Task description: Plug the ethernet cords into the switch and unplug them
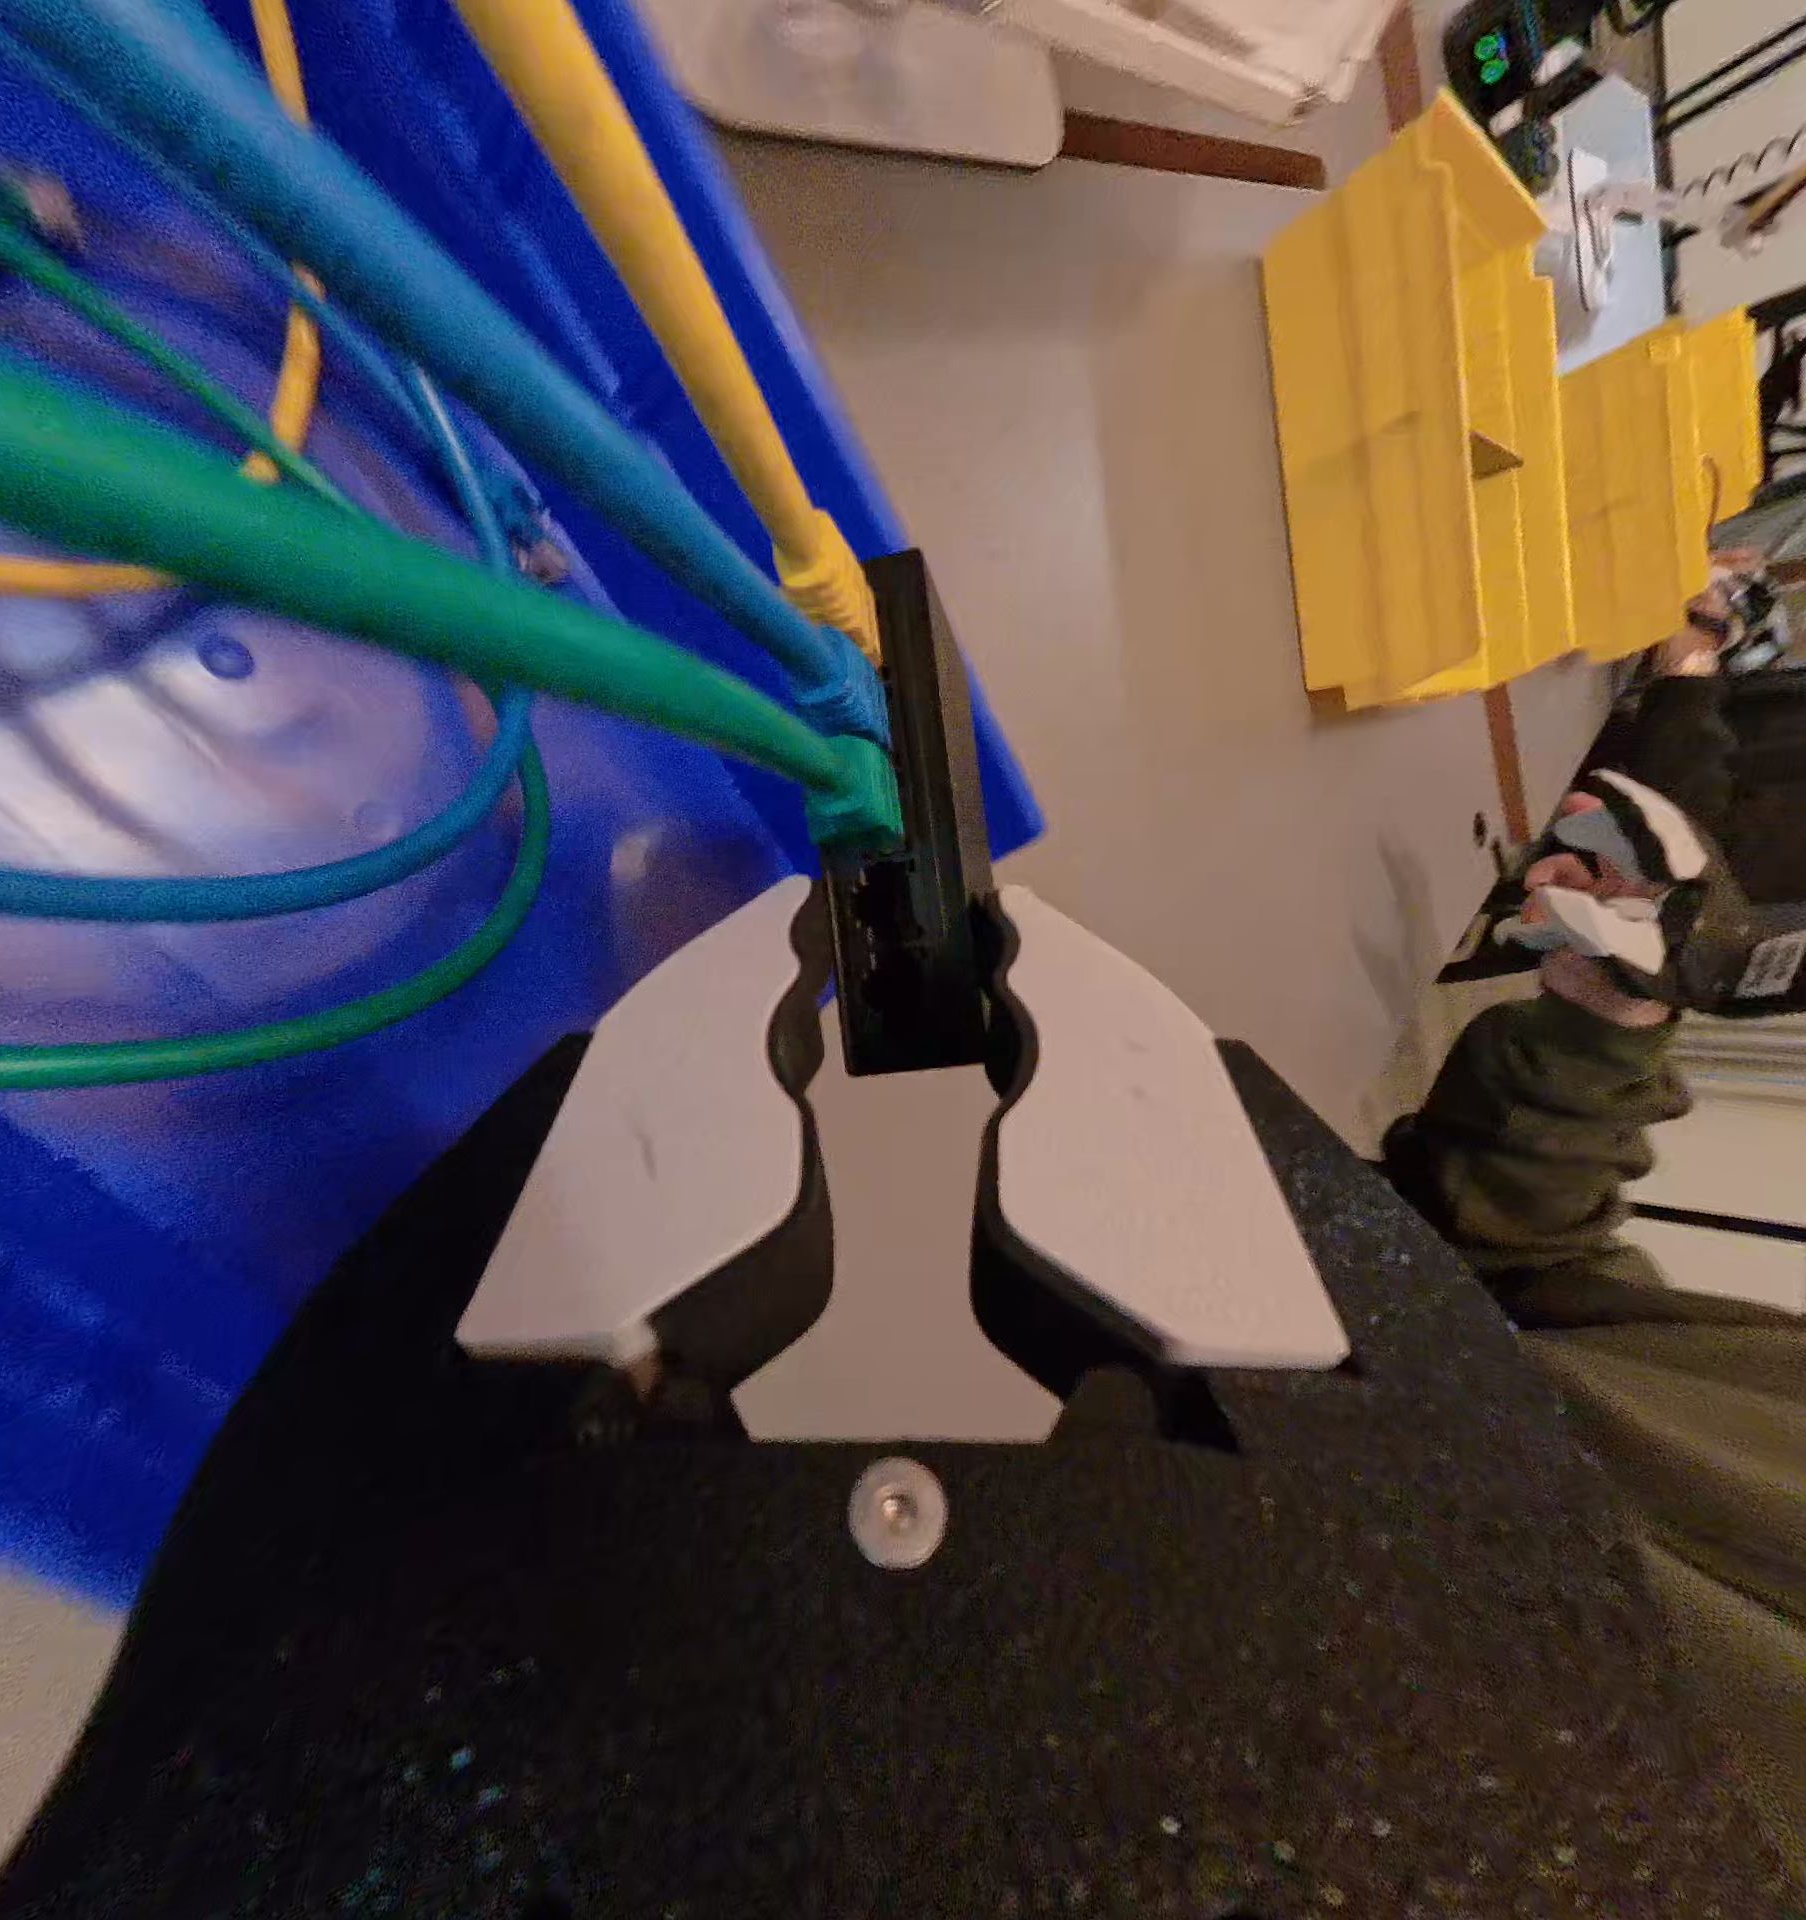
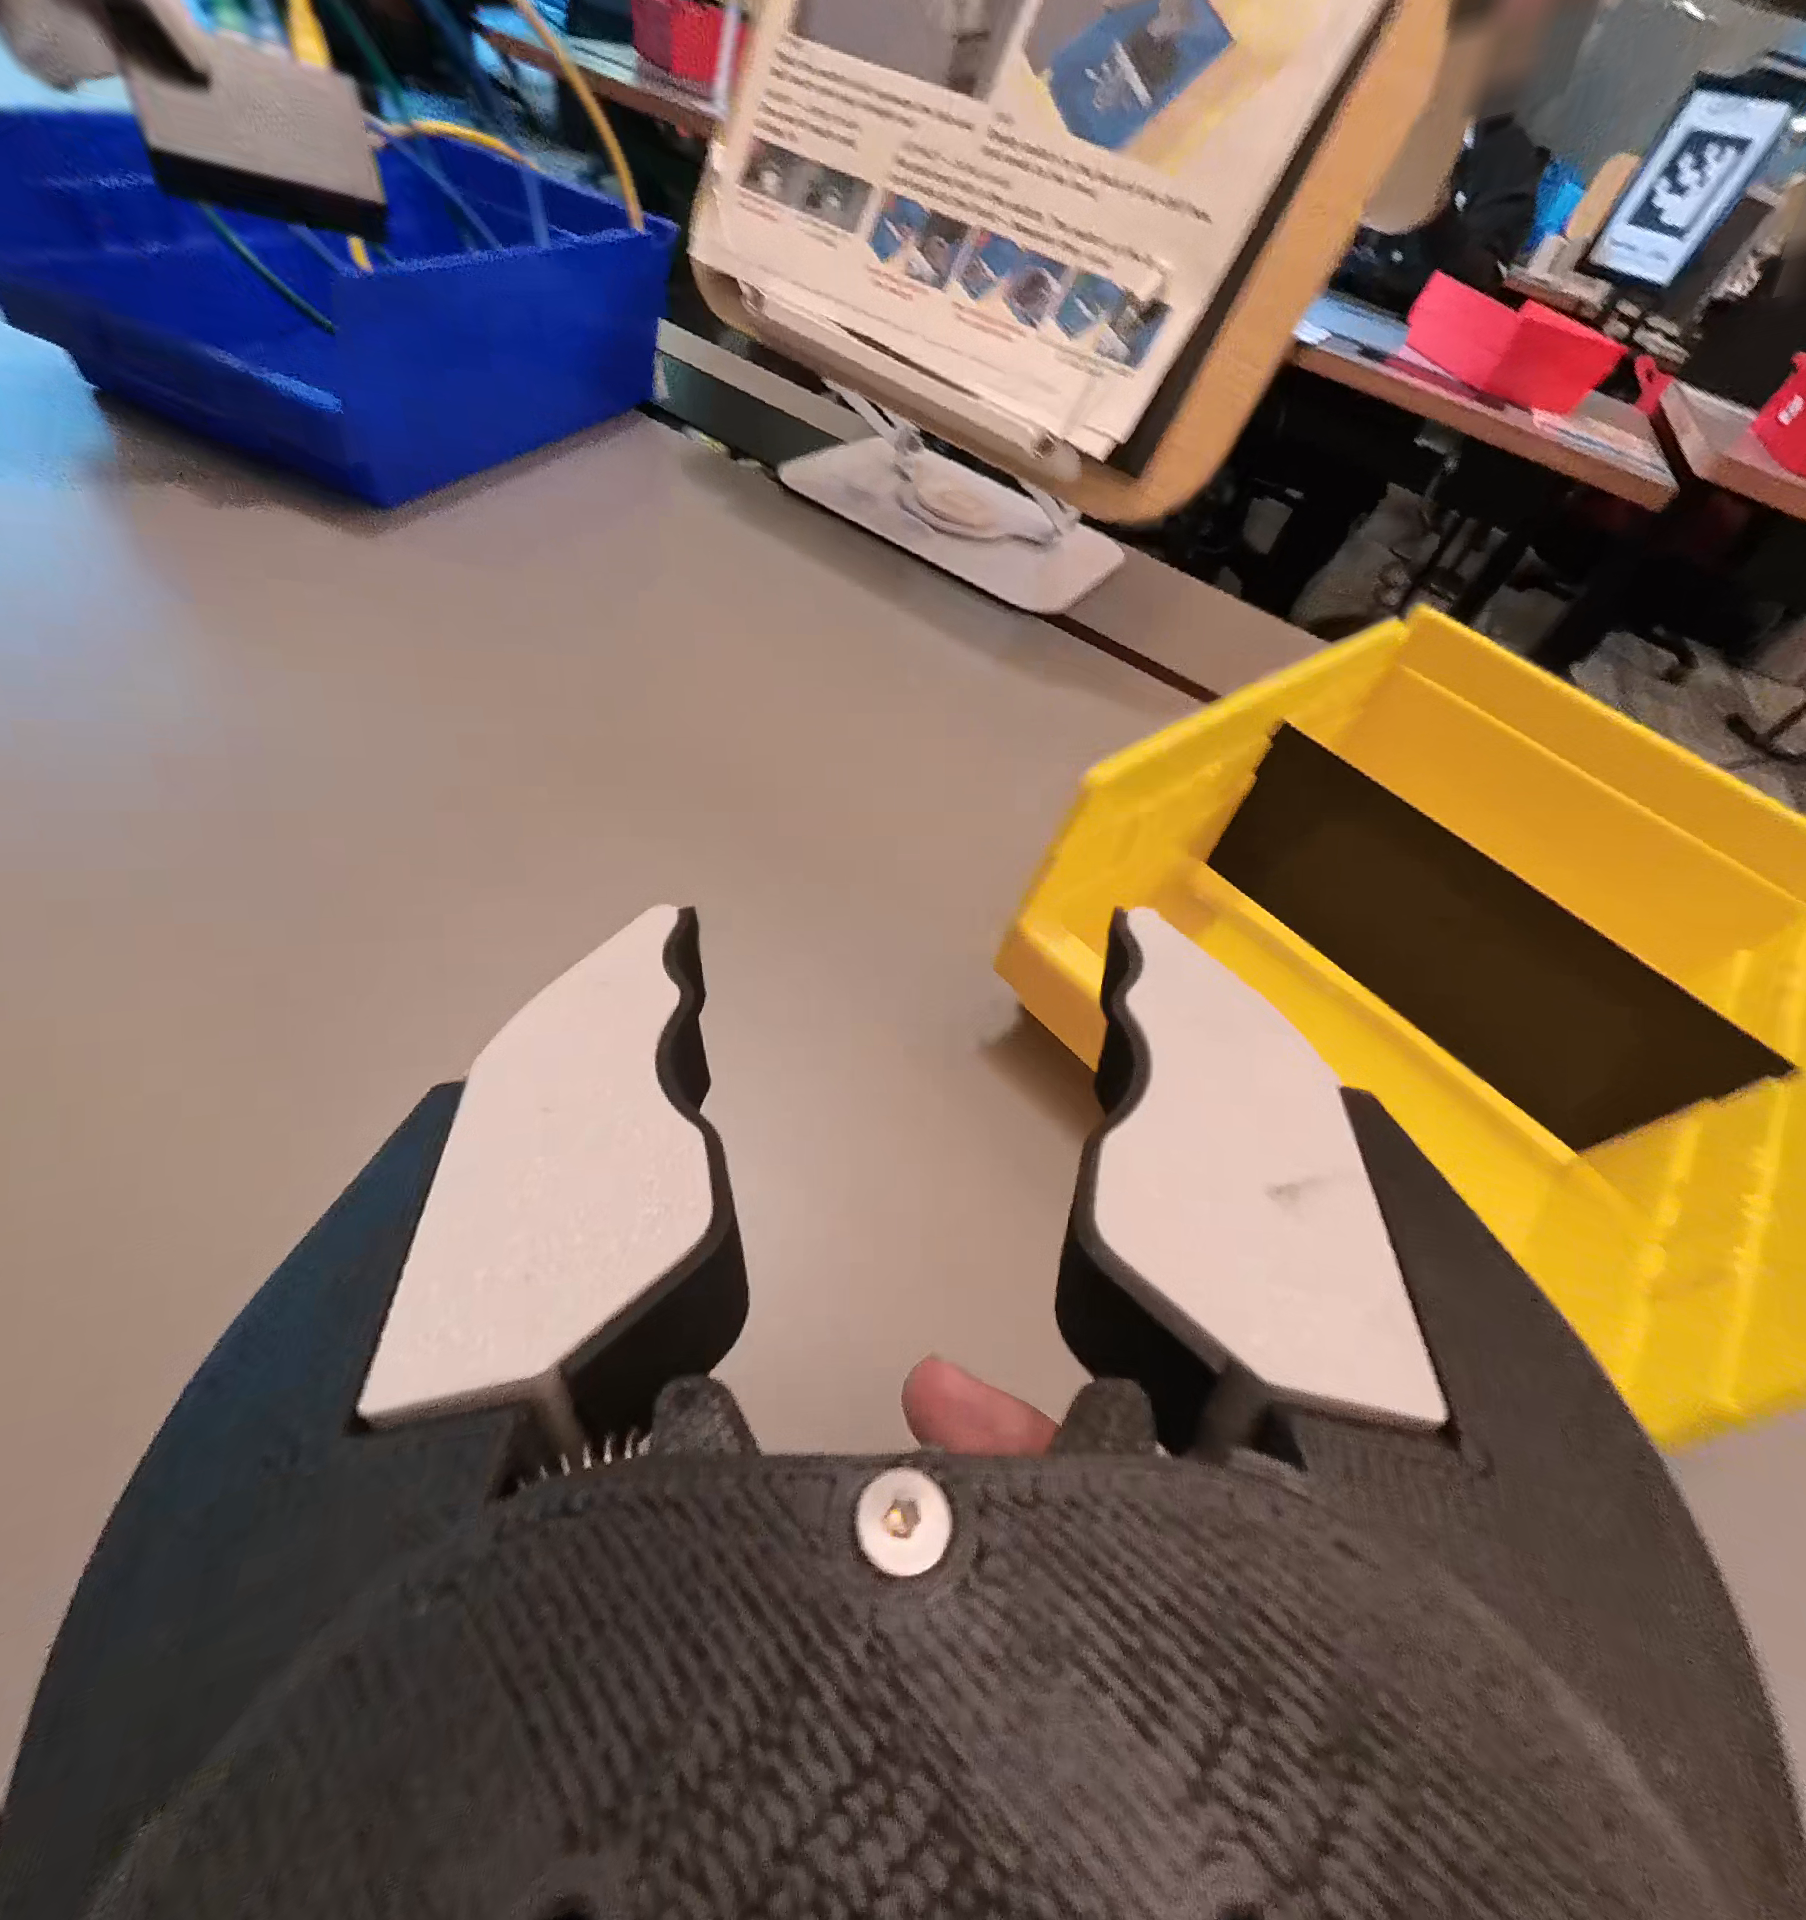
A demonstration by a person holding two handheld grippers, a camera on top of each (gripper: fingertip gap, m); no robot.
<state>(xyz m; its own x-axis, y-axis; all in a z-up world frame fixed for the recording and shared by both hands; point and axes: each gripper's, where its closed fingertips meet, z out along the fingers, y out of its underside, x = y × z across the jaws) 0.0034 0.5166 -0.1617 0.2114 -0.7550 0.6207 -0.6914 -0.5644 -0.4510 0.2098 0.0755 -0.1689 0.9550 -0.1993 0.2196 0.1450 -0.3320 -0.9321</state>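
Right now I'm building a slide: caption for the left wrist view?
Left tongs clamp a black switch with yellow, blue and green cords plugged in.

Black switch [image 1: 914,831], yellow, blue, green cords [image 1: 463,623] seemingly plugged

1. A grey table top [image 2: 379,748] is seen in the foreground.
2. A document stand [image 2: 982,239] is set at its far edge.
3. Wooden tables [image 2: 1481,416] bearing red bins [image 2: 1512,348] are seen far right.
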